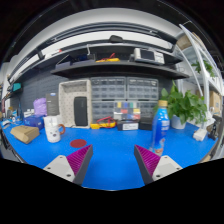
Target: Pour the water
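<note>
- A tan cardboard-coloured box (pixel 25 133) lay at the far left of the blue-topped bench (pixel 110 155), well clear of the working area.
- A white ceramic mug with a handle (pixel 52 128) stood upright just right of the box. It was judged the likely receiving vessel, its mouth up and unobstructed.
- A small flat red disc (pixel 79 144) lay on the bench ahead of the left finger. Its purpose could not be determined.
- The hand-held gripper (pixel 113 163) was open and empty. Its two fingers, with magenta pads (pixel 80 159), were spread wide above the bare bench, apparently ready for an approach.
- A blue translucent plastic bottle with an orange cap (pixel 160 127) stood upright beyond the right finger, well apart from the mug. As the presumed water source, it was untouched and capped; pouring had not begun.
- A green leafy potted plant (pixel 185 104) stood at the rear right, behind the bottle.
- Small coloured items (pixel 115 122) sat along the back, too small to identify.
</note>
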Demonstrator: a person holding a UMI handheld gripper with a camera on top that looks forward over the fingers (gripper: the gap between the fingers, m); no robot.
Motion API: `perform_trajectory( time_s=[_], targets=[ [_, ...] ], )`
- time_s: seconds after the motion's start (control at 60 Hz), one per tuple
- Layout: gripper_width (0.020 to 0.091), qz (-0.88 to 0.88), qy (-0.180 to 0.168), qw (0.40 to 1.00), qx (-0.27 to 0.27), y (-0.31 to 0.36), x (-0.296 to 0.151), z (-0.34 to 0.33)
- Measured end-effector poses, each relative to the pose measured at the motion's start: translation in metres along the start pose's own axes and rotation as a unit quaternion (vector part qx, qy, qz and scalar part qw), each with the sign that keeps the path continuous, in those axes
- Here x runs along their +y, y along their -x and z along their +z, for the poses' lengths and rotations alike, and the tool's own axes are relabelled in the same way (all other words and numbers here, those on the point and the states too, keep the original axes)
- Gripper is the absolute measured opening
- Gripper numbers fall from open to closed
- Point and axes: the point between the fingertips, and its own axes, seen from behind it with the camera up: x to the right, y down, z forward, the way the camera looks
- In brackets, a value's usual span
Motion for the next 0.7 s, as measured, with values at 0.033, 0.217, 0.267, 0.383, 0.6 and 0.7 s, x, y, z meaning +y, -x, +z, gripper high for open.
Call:
perform_trajectory(
  time_s=[0.033,0.217,0.267,0.383,0.6,0.7],
  targets=[
    [0.0855,0.001,-0.001,1.000,0.012,-0.010,-0.002,-0.001],
    [0.0848,-0.024,-0.021,0.996,0.080,-0.060,-0.028,0.025],
    [0.0842,-0.035,-0.026,0.995,0.089,-0.065,-0.039,0.042],
    [0.0844,-0.047,-0.041,0.995,0.081,-0.068,-0.057,0.094],
    [0.0801,-0.039,-0.039,0.995,0.078,-0.048,-0.081,0.168],
    [0.0651,-0.041,-0.038,0.996,0.072,-0.029,-0.094,0.190]
  ],
)
